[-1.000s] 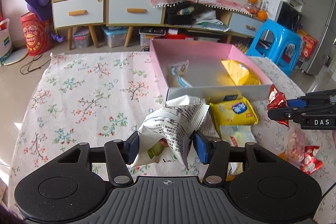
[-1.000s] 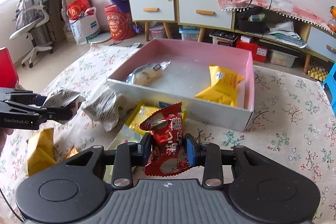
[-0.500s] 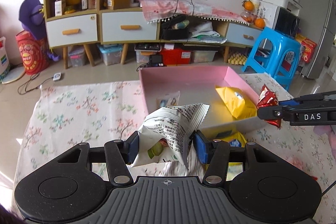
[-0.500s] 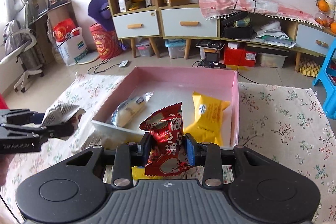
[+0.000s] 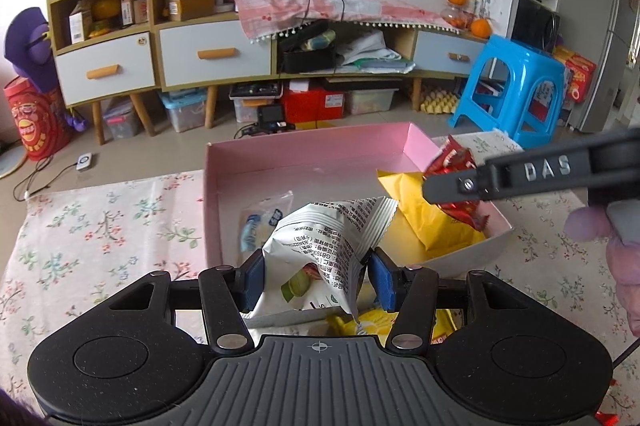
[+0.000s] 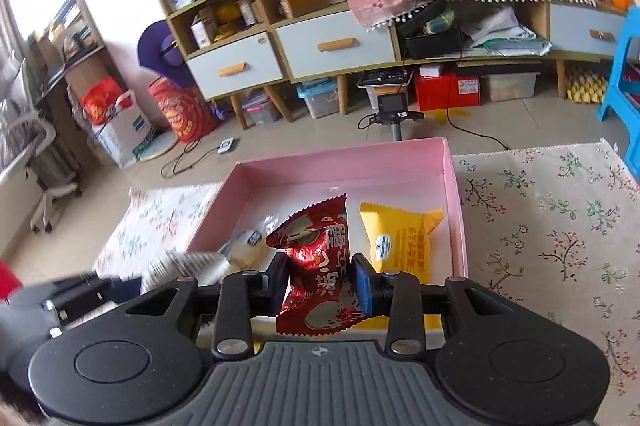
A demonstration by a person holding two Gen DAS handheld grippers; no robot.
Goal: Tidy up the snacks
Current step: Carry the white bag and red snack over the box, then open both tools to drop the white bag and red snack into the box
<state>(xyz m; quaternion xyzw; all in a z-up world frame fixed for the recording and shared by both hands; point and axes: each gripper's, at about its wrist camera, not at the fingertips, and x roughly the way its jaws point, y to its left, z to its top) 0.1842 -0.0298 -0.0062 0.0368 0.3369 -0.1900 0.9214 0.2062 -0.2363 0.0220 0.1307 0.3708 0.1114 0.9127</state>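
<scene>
- The left gripper point(image 5: 316, 276) has its blue pads point(image 5: 253, 278) pressed into both sides of a crumpled white snack packet point(image 5: 328, 246) with black print, which stands up between the fingers.
- Just ahead of those fingers sits the pink box point(image 5: 304, 154), open-topped, on a floral tablecloth point(image 5: 100, 218).
- The right gripper point(image 6: 322, 284) pinches a shiny red snack packet point(image 6: 316, 266) at a narrow gap; the packet rises above the fingertips and hangs below them.
- Beyond the right fingers, inside the box, a yellow snack packet point(image 6: 400, 246) lies to the right and a clear-wrapped snack point(image 6: 244, 246) to the left.
- From the left wrist view, the right gripper reaches in from the right, holding its red packet over the box's right side, above the yellow one.
- More yellow packets point(image 5: 360, 322) lie on the cloth under the left fingers.
</scene>
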